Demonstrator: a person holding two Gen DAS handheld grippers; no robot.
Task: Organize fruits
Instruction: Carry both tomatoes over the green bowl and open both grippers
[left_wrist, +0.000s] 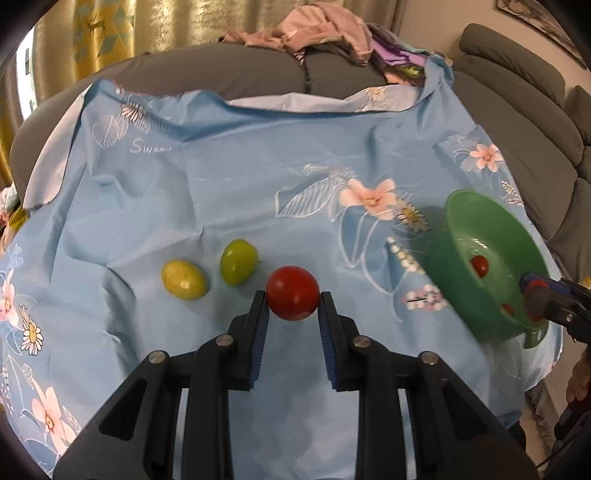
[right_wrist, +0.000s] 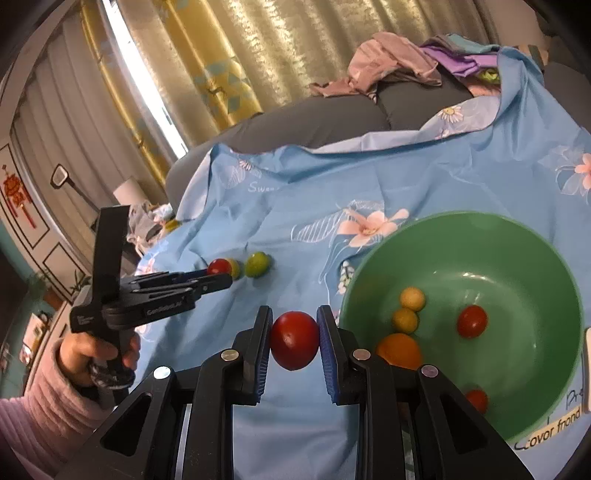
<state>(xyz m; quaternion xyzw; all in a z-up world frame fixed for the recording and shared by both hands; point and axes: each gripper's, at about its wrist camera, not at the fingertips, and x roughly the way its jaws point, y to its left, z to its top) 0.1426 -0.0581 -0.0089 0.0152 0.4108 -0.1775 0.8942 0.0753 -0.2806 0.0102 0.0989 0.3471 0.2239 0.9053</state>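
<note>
One red tomato (left_wrist: 292, 292) is pinched in the left gripper (left_wrist: 293, 306), another tomato (right_wrist: 294, 345) in the right gripper (right_wrist: 294, 332). Two green fruits (left_wrist: 238, 261) sit left of the left gripper; five are counted in the bowl (right_wrist: 517, 236).

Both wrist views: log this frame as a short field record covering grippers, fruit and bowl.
left gripper: shut on a red tomato, low over the cloth
right gripper: shut on a second red tomato, beside the bowl rim
green bowl: holds two yellow, one orange and two red fruits
loose fruit: yellow tomato and green tomato on the cloth
surface: blue floral cloth over a grey sofa
</note>
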